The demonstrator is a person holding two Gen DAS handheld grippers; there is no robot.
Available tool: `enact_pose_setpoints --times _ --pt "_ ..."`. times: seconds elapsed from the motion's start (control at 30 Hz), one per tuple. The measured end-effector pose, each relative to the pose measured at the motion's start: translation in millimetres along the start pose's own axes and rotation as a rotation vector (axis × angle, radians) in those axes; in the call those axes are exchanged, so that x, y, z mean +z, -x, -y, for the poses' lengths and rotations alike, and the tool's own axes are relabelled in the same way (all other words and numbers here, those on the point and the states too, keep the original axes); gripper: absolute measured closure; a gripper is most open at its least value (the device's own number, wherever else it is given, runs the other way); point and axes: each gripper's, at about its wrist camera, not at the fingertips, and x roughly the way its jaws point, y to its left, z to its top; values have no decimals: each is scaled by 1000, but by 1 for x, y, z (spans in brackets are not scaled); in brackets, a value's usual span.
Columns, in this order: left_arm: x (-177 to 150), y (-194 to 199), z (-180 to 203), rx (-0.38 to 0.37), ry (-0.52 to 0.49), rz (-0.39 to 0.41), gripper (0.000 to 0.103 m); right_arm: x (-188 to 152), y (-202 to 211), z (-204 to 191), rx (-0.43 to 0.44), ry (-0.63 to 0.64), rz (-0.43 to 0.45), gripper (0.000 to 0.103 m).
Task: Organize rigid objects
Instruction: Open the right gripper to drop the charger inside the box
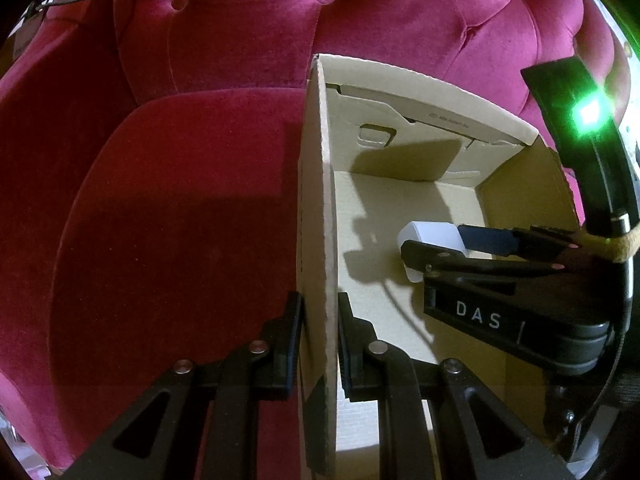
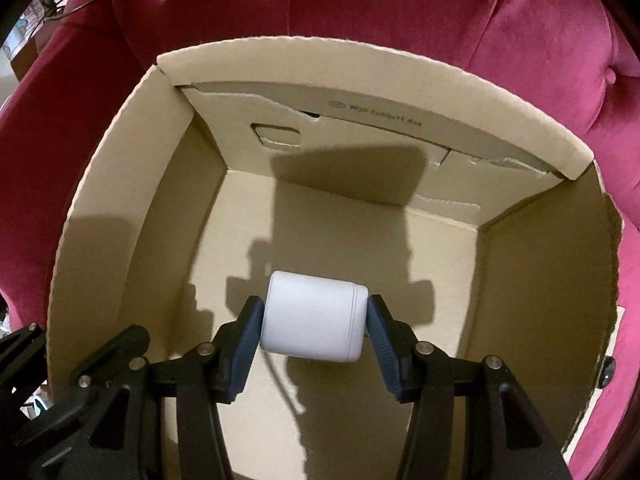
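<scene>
I have my left gripper [image 1: 320, 336] clamped on the left wall of the cardboard box [image 1: 316, 200], one finger outside and one inside. The box sits on the seat of a pink tufted armchair [image 1: 180, 200]. My right gripper [image 2: 314, 322] reaches down inside the box, its blue pads [image 2: 246, 344] pressed on both ends of a white jar [image 2: 314, 316] lying sideways, near the box floor.
</scene>
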Motion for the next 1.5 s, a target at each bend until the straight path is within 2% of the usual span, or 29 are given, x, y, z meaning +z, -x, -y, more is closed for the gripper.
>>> enact_pose_setpoints --times 0.63,0.73,0.87,1.03,1.23,1.33,1.4,1.5 --pt "0 -1 2 10 -2 2 86 -11 37 5 -14 -6 92 44" --pt "0 -1 2 9 -1 4 86 -15 59 4 -23 -1 113 43" --pt "0 -1 3 18 -9 7 86 -20 78 13 -23 -15 128 35" --pt "0 0 3 20 -8 7 86 -25 97 30 -40 -36 144 32" --pt "0 0 6 29 -11 6 86 -39 123 58 -55 -69 167 18" --pt "0 0 7 33 -12 6 86 -46 133 74 -62 -89 170 16" --pt "1 0 6 28 -7 6 86 -52 141 85 -72 -100 181 6" --pt "1 0 6 27 -5 5 86 -59 151 102 -84 -113 191 2"
